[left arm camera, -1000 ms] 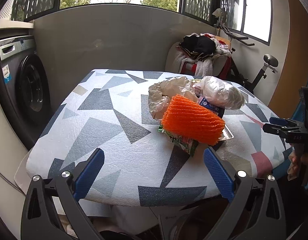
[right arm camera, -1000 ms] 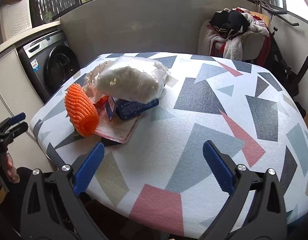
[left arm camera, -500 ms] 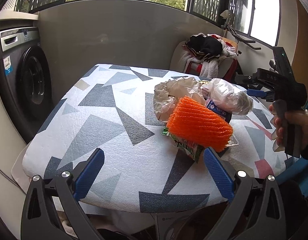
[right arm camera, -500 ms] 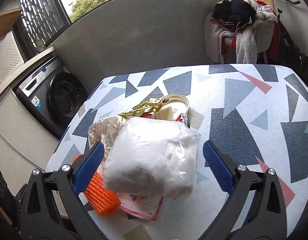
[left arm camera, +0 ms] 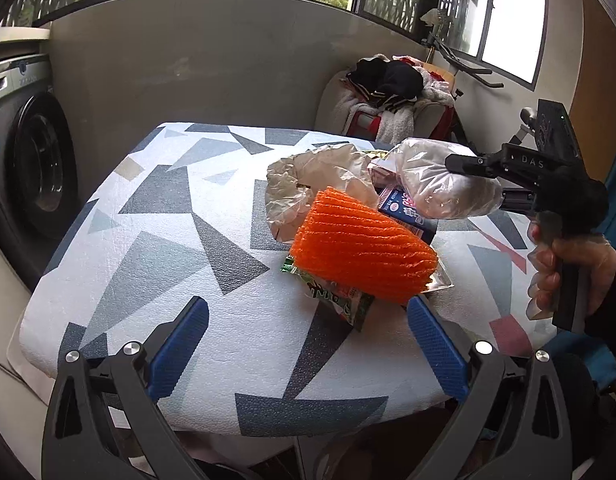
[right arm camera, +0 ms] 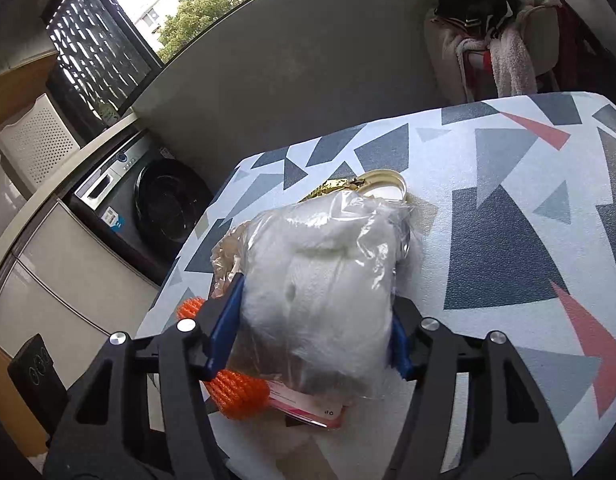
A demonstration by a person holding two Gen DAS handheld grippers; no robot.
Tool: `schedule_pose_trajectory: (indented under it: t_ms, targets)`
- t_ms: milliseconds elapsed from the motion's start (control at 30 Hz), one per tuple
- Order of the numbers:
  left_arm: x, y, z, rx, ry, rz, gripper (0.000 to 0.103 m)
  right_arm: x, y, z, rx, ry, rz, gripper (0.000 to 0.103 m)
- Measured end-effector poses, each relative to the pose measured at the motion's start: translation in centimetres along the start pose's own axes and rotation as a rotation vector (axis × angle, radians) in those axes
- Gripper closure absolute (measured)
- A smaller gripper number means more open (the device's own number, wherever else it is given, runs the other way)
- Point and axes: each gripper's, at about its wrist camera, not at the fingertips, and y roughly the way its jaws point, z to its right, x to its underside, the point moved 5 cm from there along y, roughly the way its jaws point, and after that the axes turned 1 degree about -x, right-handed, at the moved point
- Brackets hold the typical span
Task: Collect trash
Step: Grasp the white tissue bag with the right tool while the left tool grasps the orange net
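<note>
A heap of trash lies on the patterned table: an orange foam net, a crumpled clear bag, a green wrapper, a blue carton and a clear bag of white stuffing. My right gripper is shut on the bag of white stuffing, its blue pads pressing both sides. It also shows in the left wrist view. My left gripper is open and empty at the table's near edge, just short of the orange net. A gold-rimmed tin lid lies behind the bag.
A washing machine stands left of the table. A chair piled with clothes and an exercise bike stand behind it. A grey wall panel runs along the far side.
My right gripper moved in over the heap and closed on the bag of white stuffing. My left gripper edged a little closer to the orange net.
</note>
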Motion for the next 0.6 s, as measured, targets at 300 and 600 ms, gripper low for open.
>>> schedule_pose_trajectory:
  t_ms: [300,600]
  targets:
    - [-3.2,2.6,0.7,0.114,-0.223,-0.073,0.014,1.4,-5.3,0.7,0.108,-0.158,0.065,0.043]
    - [-5.2,7.7,-0.8,0.131,-0.517,-0.206,0.022,3.6,-8.3,2.6,0.195,-0.206,0.075,0.044]
